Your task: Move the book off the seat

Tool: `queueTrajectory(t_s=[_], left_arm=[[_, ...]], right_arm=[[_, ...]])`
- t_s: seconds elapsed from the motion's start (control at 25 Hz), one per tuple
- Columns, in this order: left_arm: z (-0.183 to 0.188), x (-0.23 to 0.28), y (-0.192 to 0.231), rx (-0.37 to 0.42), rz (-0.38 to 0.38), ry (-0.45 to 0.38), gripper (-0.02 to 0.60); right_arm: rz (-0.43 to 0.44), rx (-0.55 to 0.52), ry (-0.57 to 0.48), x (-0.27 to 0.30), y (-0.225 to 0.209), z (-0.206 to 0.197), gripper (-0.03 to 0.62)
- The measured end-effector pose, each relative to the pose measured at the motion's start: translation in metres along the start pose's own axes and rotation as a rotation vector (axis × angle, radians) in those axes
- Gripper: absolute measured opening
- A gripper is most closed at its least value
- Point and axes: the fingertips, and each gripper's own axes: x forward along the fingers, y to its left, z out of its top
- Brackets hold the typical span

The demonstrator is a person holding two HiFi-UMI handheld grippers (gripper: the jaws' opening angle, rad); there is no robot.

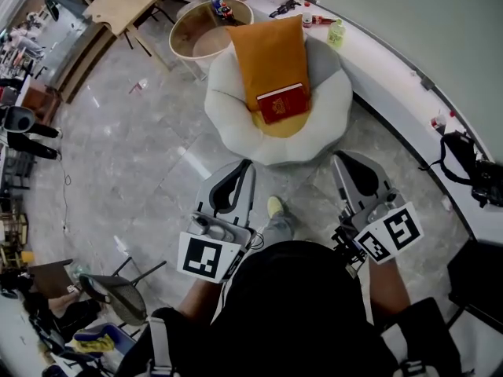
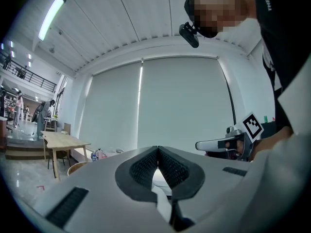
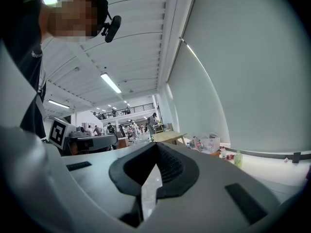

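One book (image 1: 283, 103), head view only.

- Book (image 1: 283, 103) hides part of the orange cushion (image 1: 269, 57).
- Three o'clock: black bag (image 1: 483, 181) cut by the edge.
- Twelve o'clock: bottles (image 1: 336, 32) too small to identify.

The book (image 1: 283, 103) is red and closed. It lies flat, a bit crooked, on the near end of the orange cushion (image 1: 267, 53). The cushion lies on the round, puffy white seat (image 1: 225, 102), just ahead of me on the floor.
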Motion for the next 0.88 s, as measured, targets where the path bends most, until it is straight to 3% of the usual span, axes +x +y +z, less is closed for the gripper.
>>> queueTrajectory(t_s=[0.2, 0.44, 0.88], left_arm=[[0.001, 0.015, 0.029, -0.02, -0.005, -0.016, 0.011], [0.0, 0.03, 0.066, 0.029, -0.002, -0.001, 0.011], [-0.014, 0.034, 0.129, -0.028, 0.0, -0.01, 0.011]], right_arm=[[-0.013, -0.011, 0.008, 0.03, -0.005, 0.007, 0.008], [-0.028, -0.017, 0.011, 0.065, -0.01, 0.01, 0.008], [-0.046, -0.01, 0.029, 0.118, -0.011, 0.003, 0.008]])
